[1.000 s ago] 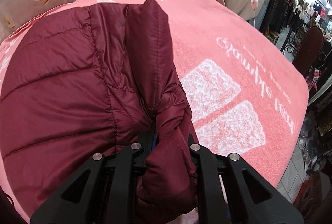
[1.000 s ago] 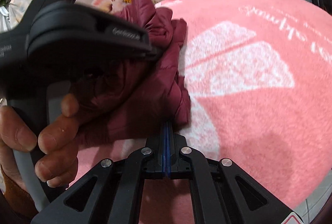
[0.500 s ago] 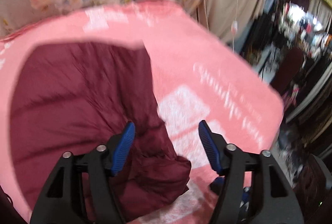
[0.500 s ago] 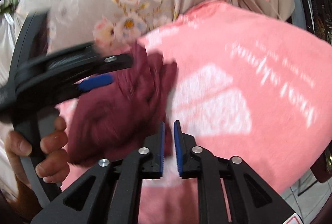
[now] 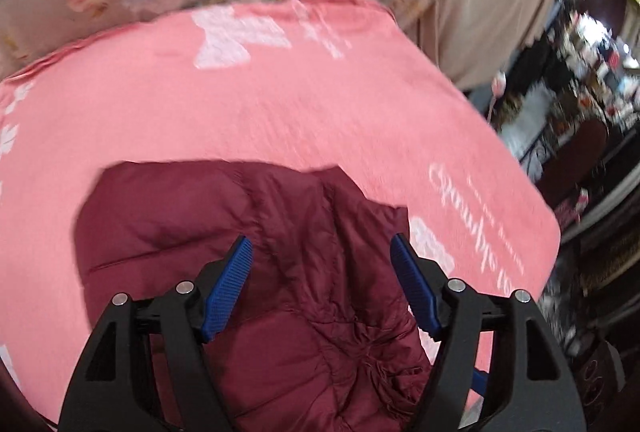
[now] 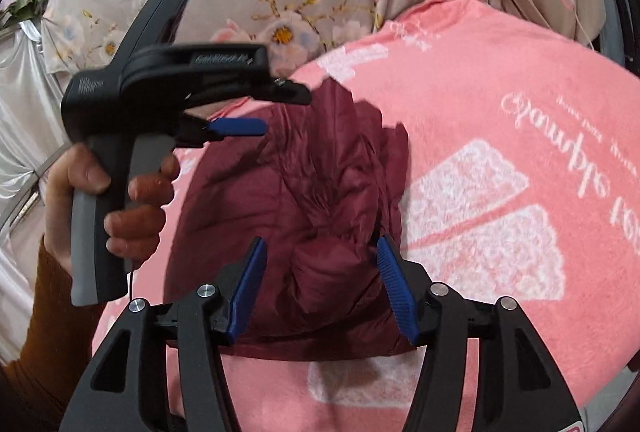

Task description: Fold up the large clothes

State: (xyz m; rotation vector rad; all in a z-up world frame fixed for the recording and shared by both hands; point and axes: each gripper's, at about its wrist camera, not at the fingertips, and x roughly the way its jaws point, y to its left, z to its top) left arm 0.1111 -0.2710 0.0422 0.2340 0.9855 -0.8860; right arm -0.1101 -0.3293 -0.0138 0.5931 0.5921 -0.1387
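Both hand-held grippers, left (image 5: 320,286) and right (image 6: 318,286), have released the maroon puffer jacket (image 6: 304,199); spread, they hover above it, folded on the pink blanket (image 6: 500,91).

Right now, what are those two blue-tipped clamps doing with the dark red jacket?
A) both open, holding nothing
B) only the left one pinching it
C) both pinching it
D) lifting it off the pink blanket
A: the left gripper and right gripper both have spread fingers, while the jacket lies loose on the blanket.
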